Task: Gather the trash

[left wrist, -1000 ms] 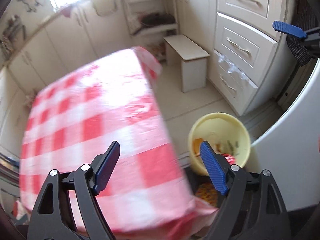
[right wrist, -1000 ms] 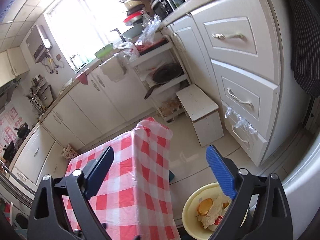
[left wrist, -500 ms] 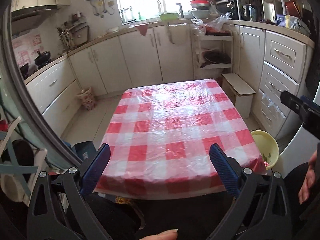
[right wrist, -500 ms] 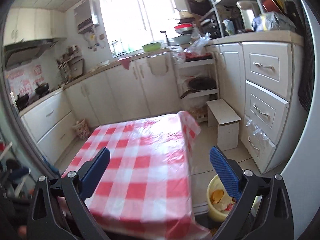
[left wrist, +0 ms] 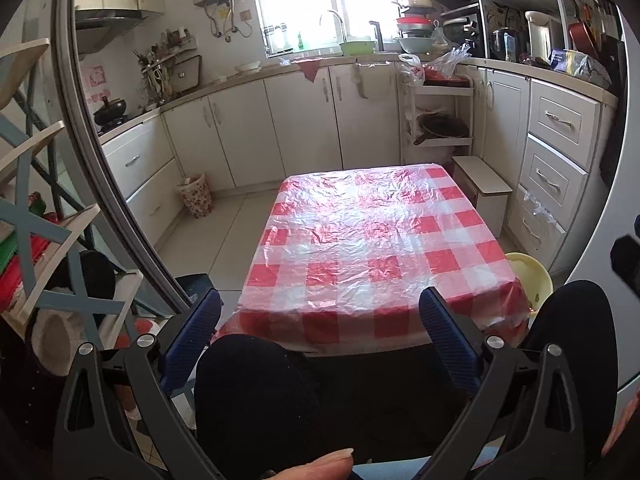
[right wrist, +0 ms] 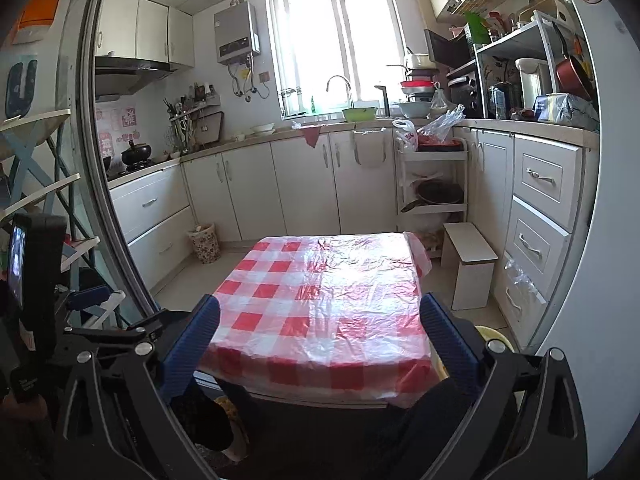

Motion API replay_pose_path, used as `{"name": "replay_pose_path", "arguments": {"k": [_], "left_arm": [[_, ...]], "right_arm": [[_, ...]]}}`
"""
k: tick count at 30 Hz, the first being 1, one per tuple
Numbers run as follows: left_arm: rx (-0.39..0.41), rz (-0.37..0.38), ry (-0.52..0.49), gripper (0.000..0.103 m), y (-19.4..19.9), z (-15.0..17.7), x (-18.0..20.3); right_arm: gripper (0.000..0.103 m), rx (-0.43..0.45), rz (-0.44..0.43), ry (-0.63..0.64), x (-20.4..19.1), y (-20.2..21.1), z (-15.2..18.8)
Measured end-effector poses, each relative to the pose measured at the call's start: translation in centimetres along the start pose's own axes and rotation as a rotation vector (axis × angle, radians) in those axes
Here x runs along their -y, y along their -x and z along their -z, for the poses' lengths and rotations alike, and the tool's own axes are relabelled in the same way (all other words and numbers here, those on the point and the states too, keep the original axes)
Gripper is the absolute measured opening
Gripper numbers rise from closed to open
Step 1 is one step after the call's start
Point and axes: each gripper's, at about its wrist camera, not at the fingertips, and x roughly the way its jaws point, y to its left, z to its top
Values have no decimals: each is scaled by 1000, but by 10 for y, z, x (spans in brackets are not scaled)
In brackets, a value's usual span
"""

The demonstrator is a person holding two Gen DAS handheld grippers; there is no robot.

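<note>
A low table (left wrist: 372, 240) under a red-and-white checked cloth and crinkled clear film fills the middle of both views. On the floor by its near right corner stands a yellow bin (left wrist: 532, 276), partly hidden behind the cloth; in the right wrist view only the bin's rim (right wrist: 496, 336) shows. My left gripper (left wrist: 320, 320) is open, nothing between its blue pads, held back from the table's near edge above the person's dark-trousered knee (left wrist: 256, 392). My right gripper (right wrist: 320, 320) is open too and holds nothing, facing the same edge.
A white stool (left wrist: 484, 188) and a drawer unit (left wrist: 556, 184) stand right of the table. A patterned basket (left wrist: 196, 196) sits on the floor at the left cabinets. A curved door frame (left wrist: 100, 160) and a rack (left wrist: 40, 240) close off the left side.
Both grippers have drawn back and risen from close over the yellow bin, so the whole table now lies ahead. The left jaws spread a little wider early on.
</note>
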Motion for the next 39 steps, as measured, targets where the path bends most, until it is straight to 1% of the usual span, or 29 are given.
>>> {"name": "replay_pose_path", "arguments": {"k": [2, 5, 9, 12, 15, 29, 39], "left_arm": [[20, -14, -16, 95, 9, 6, 1], [10, -9, -35, 95, 14, 13, 5], [-5, 23, -30, 95, 15, 20, 7], [5, 39, -23, 95, 19, 20, 8], [21, 35, -14, 95, 23, 20, 6], [23, 37, 8, 95, 24, 19, -1], [38, 38, 19, 95, 28, 19, -6]], "right_arm": [[96, -20, -5, 6, -6, -3, 13], [96, -53, -21, -8, -9, -4, 20], [96, -25, -15, -7, -11, 2, 18], [96, -29, -16, -9, -12, 4, 19], [96, -34, -16, -8, -14, 6, 22], [96, -49, -16, 3, -16, 3, 25], [96, -33, -12, 27, -20, 5, 24]]}}
